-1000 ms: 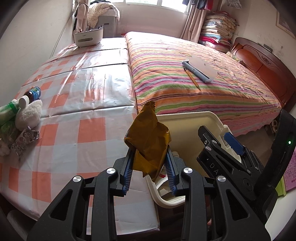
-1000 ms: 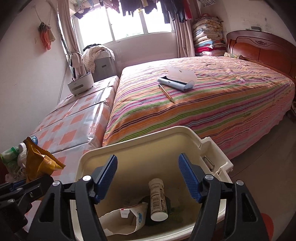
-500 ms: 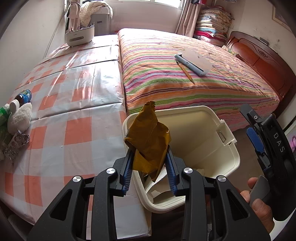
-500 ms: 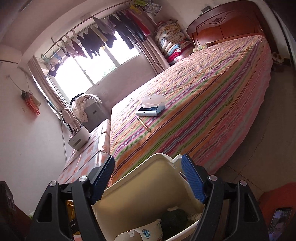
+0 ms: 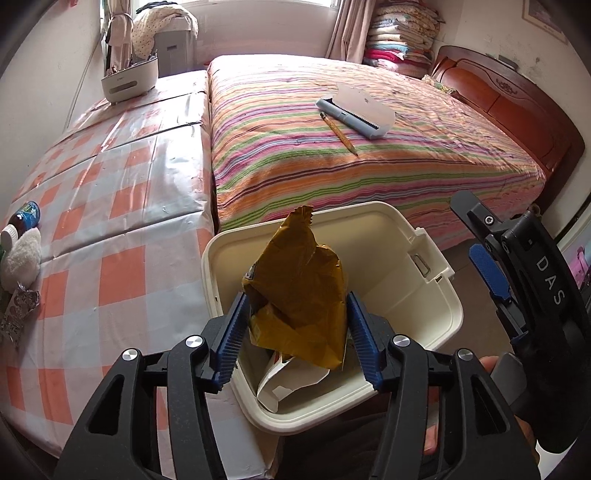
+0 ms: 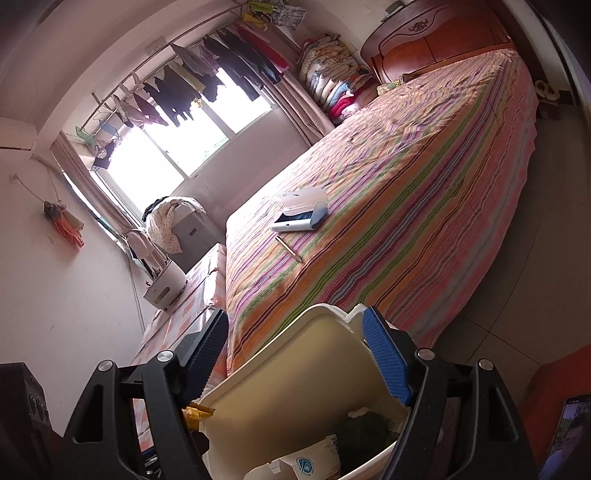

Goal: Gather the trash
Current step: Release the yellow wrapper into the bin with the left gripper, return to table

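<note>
Left gripper (image 5: 295, 328): angled downward, jaws just been opening, wrapper loose between them. Right gripper (image 6: 295, 354): rolled sideways, jaws apart.

Home bedroom: striped bed (image 5: 369, 147), wooden headboard (image 5: 509, 99), folded quilt stack (image 5: 399, 33), laundry hanging (image 6: 207, 88) at window.

The wrapper (image 5: 295, 295) hid much of the bin's (image 5: 436, 295) contents; a phone (image 6: 569, 435) was cut off at the edge.
</note>
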